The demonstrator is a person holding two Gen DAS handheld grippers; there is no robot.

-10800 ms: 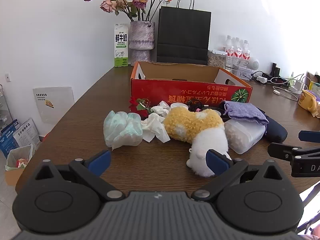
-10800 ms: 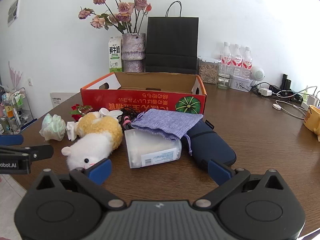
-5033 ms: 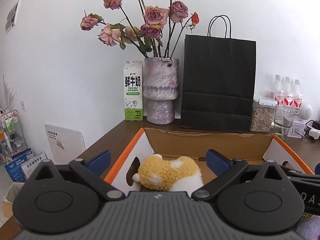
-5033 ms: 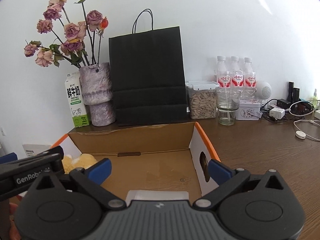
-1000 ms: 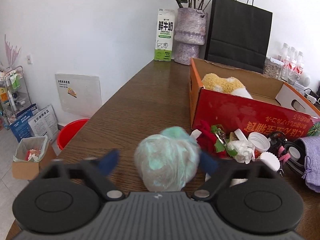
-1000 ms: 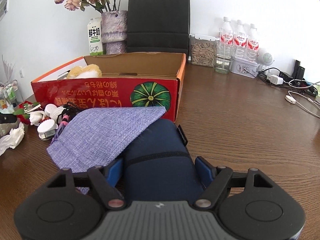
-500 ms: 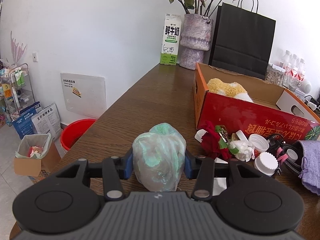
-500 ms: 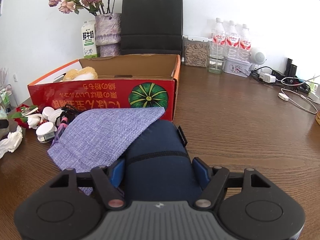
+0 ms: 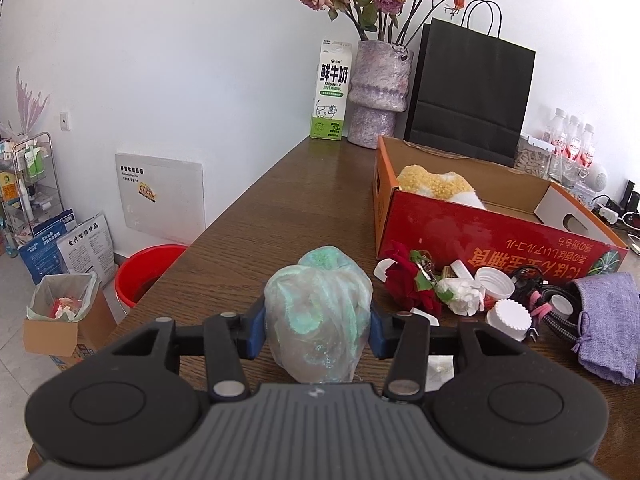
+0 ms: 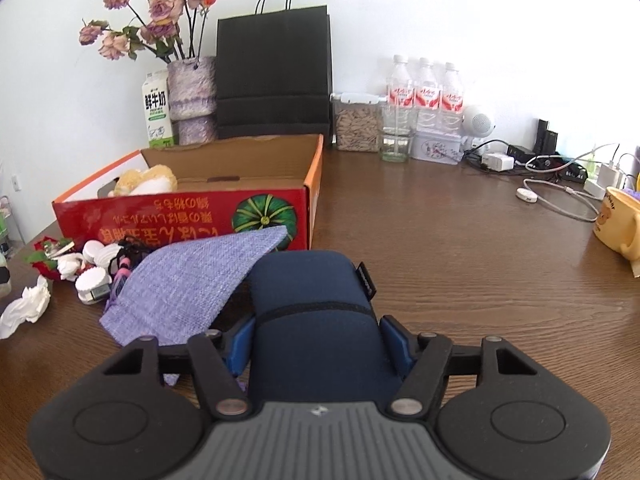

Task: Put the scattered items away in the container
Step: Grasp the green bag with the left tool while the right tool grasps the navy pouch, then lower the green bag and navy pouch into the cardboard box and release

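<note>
The jaws of the left gripper (image 9: 317, 335) pinch the bagged bundle (image 9: 318, 316) at its middle, so the soft bag cannot slump out. The right gripper (image 10: 316, 342) jaws are closing across the navy pouch (image 10: 314, 320), whose far end lies under the purple cloth bag (image 10: 192, 280) on the counter (image 10: 460, 260). The red box (image 10: 192, 212) waits just beyond.

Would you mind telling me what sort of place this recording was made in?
Probably a lived-in home or small office room: a long wooden table against a white wall, with a vase of dried roses, a milk carton and chargers with cables.
</note>
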